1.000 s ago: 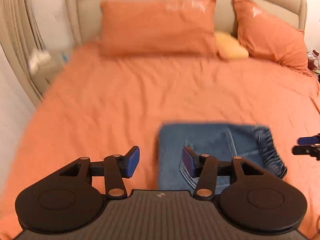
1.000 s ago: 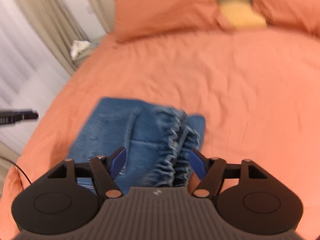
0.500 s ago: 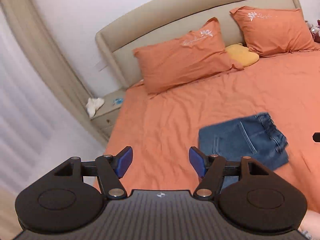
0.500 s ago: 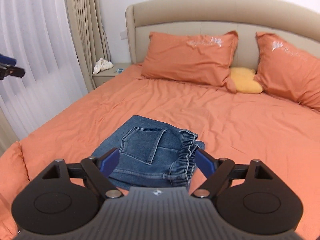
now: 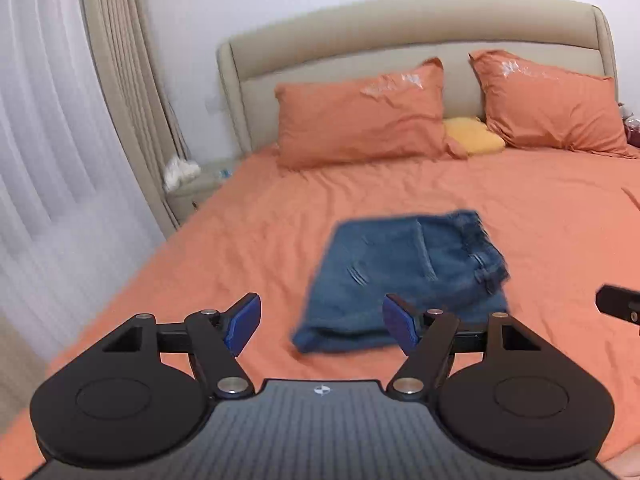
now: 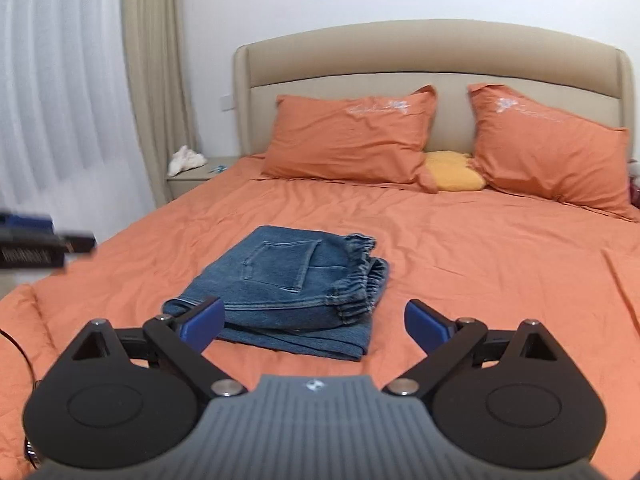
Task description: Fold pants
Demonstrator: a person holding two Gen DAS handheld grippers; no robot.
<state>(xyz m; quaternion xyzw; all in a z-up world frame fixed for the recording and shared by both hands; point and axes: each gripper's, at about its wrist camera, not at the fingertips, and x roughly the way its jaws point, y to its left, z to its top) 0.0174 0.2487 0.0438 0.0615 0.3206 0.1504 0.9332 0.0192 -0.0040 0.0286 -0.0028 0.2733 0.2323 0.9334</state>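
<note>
Folded jeans (image 6: pixel 296 284) lie mid-bed (image 6: pixel 500 264), at twelve o'clock from the right gripper (image 6: pixel 314 322) and left gripper (image 5: pixel 320 324), whose jaws have just been opening and hold nothing. Any snag from a passing finger would likely undo the loose top fold.

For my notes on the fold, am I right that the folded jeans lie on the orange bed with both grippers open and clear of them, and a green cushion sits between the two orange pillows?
Nearly: the cushion is yellow, not green, as the right wrist view shows. The rest holds: the folded jeans lie on the orange bed, left gripper and right gripper open and clear, between two orange pillows.
</note>
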